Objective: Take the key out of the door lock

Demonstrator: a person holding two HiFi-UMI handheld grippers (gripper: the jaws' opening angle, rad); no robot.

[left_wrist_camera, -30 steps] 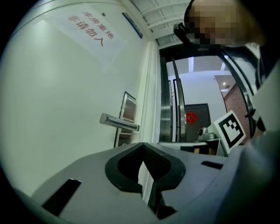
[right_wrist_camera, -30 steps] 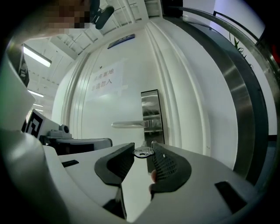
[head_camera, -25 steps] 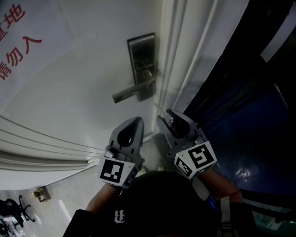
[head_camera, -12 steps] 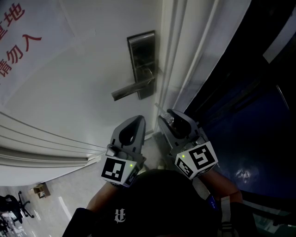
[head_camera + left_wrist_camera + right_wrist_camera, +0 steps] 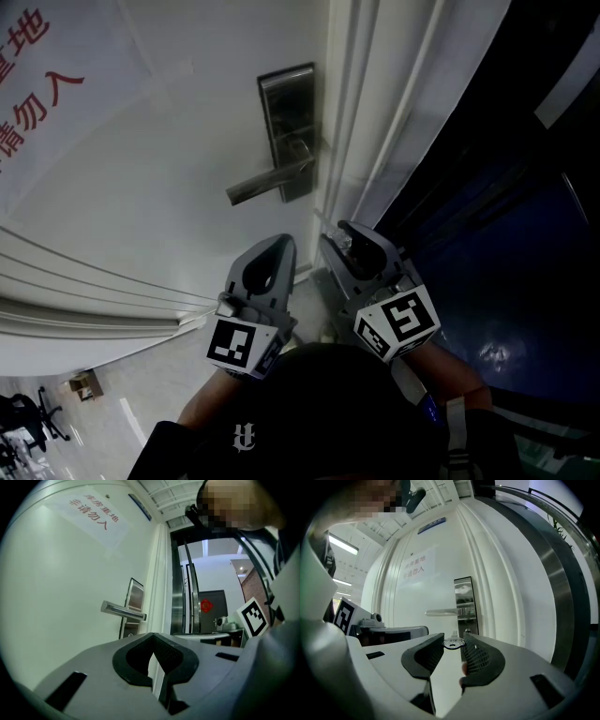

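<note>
A small silver key [image 5: 453, 642] lies flat between the tips of my right gripper [image 5: 453, 645], which is shut on it, a short way out from the door. In the head view the key [image 5: 344, 245] glints at that gripper's [image 5: 341, 236] tip, below the lock. The steel lock plate [image 5: 287, 122] with its lever handle [image 5: 267, 184] sits near the white door's edge. In the right gripper view the round keyhole [image 5: 467, 631] shows under the handle [image 5: 443, 613], with nothing in it. My left gripper [image 5: 277, 246] hangs beside the right one, shut and holding nothing.
The white door [image 5: 169, 187] bears a sheet with red print [image 5: 37, 84] at the upper left. The door frame [image 5: 366, 141] runs right of the lock, with dark glass [image 5: 506, 234] beyond it. A tiled floor with an office chair [image 5: 33, 417] shows at the lower left.
</note>
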